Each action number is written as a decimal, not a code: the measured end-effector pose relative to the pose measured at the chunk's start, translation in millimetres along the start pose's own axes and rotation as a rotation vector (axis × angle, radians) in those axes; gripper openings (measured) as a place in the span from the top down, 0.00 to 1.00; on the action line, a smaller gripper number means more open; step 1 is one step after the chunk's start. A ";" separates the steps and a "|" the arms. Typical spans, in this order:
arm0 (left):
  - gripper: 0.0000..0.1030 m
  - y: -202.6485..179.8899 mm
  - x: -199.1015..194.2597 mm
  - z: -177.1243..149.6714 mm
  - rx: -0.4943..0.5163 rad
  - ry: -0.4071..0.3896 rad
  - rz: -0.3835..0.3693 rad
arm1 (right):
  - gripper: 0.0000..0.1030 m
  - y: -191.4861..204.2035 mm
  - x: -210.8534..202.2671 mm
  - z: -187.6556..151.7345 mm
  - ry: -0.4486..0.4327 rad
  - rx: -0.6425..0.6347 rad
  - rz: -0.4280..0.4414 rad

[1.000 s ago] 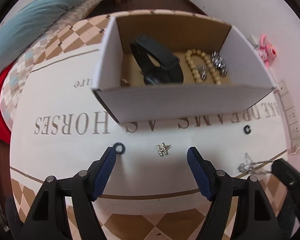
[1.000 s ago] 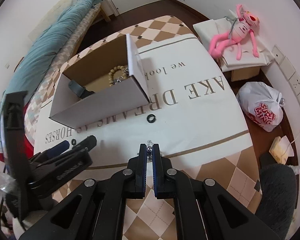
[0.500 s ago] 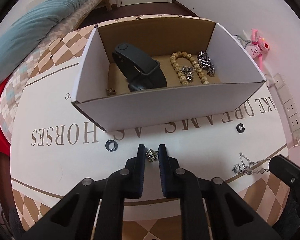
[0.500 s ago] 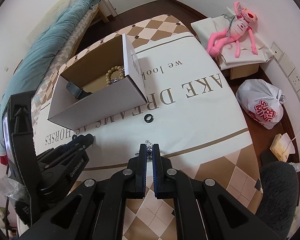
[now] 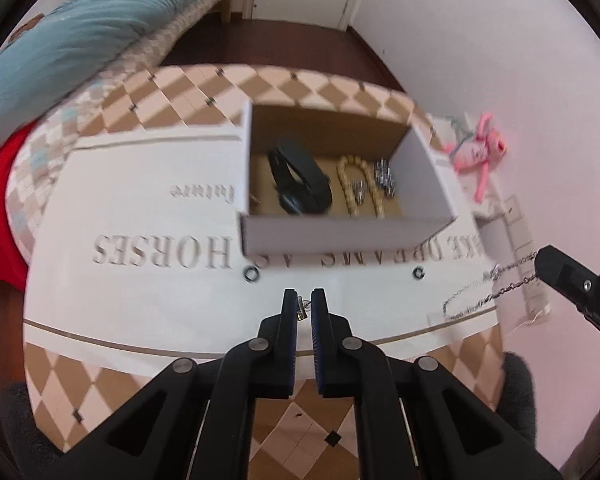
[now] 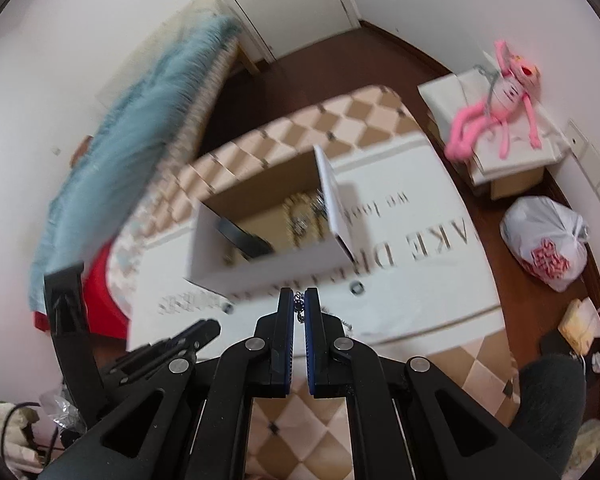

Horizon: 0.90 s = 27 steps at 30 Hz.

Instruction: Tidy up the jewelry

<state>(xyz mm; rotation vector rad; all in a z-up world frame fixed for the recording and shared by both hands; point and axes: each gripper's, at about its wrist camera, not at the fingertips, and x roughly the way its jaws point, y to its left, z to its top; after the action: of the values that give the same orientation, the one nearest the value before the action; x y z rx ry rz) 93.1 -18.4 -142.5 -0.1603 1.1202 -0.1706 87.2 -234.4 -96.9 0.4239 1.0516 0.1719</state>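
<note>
My left gripper (image 5: 305,305) is shut on a small silver earring (image 5: 301,309) and holds it above the white cloth, in front of the open cardboard box (image 5: 340,236). The box holds a black band (image 5: 300,184), a bead bracelet (image 5: 360,192) and silver pieces (image 5: 385,176). My right gripper (image 6: 299,304) is shut on a silver chain (image 6: 299,308); in the left wrist view the chain (image 5: 488,292) hangs from it at the right, above the table edge. Two black rings (image 5: 252,274) (image 5: 419,273) lie on the cloth in front of the box.
The table wears a white cloth with grey lettering (image 5: 160,252) and a brown checked border. A bed with a blue quilt (image 5: 68,44) is at the left. A pink plush toy (image 6: 496,100) and a white plastic bag (image 6: 548,248) are at the right.
My left gripper closed on the earring and lifted it off the cloth, pulling back from the box. My right gripper rose with the chain, which now hangs free.
</note>
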 end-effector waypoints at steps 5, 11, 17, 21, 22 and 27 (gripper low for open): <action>0.96 17.1 -25.9 13.0 -0.035 -0.035 -0.026 | 0.95 17.3 -23.4 20.4 -0.048 -0.020 0.063; 0.96 21.5 -40.7 45.0 -0.053 -0.069 -0.063 | 0.95 40.8 -24.8 53.0 -0.076 -0.091 0.084; 0.96 10.2 -29.5 93.1 -0.002 -0.072 -0.056 | 0.95 52.1 2.1 90.8 -0.059 -0.146 0.049; 0.96 5.5 -5.8 121.2 0.013 -0.026 -0.070 | 0.95 48.9 30.6 110.6 -0.012 -0.138 0.023; 0.96 4.2 -0.5 125.9 0.016 -0.014 -0.079 | 0.95 47.1 39.1 114.1 0.008 -0.132 0.020; 0.94 -1.3 38.9 153.8 0.031 0.070 -0.062 | 0.95 37.2 80.2 120.4 0.105 -0.109 -0.011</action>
<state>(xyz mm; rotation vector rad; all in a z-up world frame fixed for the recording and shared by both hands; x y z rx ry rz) 248.5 -21.7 -110.8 -0.1625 1.1821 -0.2503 233.6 -204.5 -94.6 0.3136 1.1414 0.2424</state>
